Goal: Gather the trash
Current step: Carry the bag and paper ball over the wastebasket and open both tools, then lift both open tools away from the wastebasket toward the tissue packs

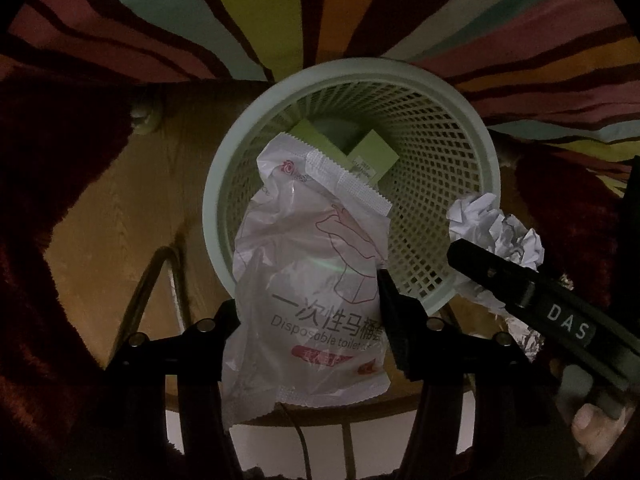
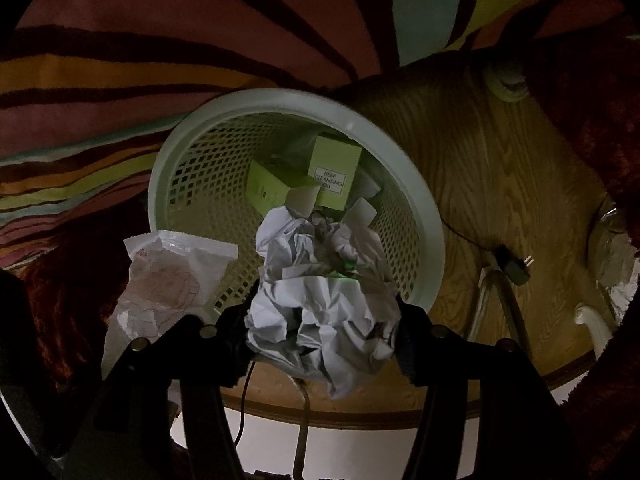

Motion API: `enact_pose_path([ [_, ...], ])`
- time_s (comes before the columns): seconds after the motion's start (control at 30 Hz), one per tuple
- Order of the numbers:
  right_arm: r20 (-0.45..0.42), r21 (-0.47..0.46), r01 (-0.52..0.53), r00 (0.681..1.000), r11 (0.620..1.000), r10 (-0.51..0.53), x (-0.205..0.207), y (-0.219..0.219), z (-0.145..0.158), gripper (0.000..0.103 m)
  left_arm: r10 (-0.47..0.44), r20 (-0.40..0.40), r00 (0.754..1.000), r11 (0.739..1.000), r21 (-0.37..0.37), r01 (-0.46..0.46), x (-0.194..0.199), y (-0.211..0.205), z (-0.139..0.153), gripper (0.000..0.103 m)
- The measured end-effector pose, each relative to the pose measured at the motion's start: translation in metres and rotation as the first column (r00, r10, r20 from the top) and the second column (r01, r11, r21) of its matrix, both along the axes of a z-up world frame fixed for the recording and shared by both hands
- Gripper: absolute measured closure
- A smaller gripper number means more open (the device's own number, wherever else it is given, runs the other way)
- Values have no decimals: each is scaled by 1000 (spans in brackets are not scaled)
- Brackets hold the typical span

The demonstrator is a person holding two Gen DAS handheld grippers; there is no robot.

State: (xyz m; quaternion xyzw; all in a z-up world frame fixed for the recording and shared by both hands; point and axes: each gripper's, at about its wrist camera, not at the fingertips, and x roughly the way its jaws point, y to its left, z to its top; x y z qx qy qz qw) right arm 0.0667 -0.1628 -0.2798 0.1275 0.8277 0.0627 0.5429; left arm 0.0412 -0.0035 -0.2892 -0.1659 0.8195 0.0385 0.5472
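Note:
A pale green mesh waste basket stands on the floor below both grippers; it also shows in the right wrist view. Two green cartons lie in it. My left gripper is shut on a white plastic toilet-cover packet, held over the basket's near rim. My right gripper is shut on a ball of crumpled white paper, also over the near rim. In the left wrist view the right gripper comes in from the right with the paper. The packet shows at left in the right wrist view.
A striped multicoloured rug lies beyond the basket. A dark red shaggy fabric flanks a wooden floor. A black charger plug with cable lies right of the basket. Metal legs stand near.

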Motion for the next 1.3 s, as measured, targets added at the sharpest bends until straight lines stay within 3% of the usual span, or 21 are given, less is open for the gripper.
enact_pose_path([
  [0.03, -2, 4, 1, 1000, 1000, -1, 0, 1, 0, 48, 3, -1, 1000, 1000, -1, -3, -1, 1, 0, 43],
  [0.1, -20, 9, -2, 1000, 1000, 2, -1, 2, -4, 41, 7, -10, 1000, 1000, 0, -7, -1, 2, -1, 23],
  [0.17, -36, -22, 12, 999, 1000, -12, -2, -1, -8, 13, 3, -17, 1000, 1000, 9, -3, -2, 2, -3, 17],
  [0.2, -38, -25, 21, 999, 999, -22, -3, -2, -8, 11, 9, -17, 1000, 1000, 9, -9, -2, 3, -3, 16],
  [0.37, -28, -27, 51, 998, 998, -51, -2, -8, -8, 11, 43, 0, 999, 999, 16, -43, -2, 10, -2, 16],
  [0.67, 14, -27, 71, 997, 997, -70, -2, -13, 5, 11, 14, 39, 999, 1000, 19, -15, -3, 6, 11, 16],
  [0.87, 123, 39, 64, 990, 997, -68, -6, -13, 48, 11, 1, 119, 993, 1000, -18, 1, -5, 7, 43, 16],
  [1.0, 226, 88, 49, 972, 995, -68, -6, -18, 86, 11, 7, 184, 983, 997, -82, 8, -6, 7, 73, 16],
  [1.13, 386, 144, 39, 918, 989, -92, 0, -22, 139, 11, -25, 305, 952, 993, -105, 59, -10, 4, 114, 16],
  [1.17, 442, 170, 40, 890, 985, -112, 2, -26, 157, 11, -43, 335, 941, 992, -99, 80, -10, 4, 124, 16],
  [1.27, 557, 205, 57, 814, 977, -164, 10, -35, 193, 11, -131, 466, 875, 987, -20, 159, -13, -1, 161, 16],
  [1.3, 601, 214, 65, 778, 975, -183, 14, -39, 206, 11, -175, 527, 832, 982, 36, 183, -14, -3, 177, 16],
])
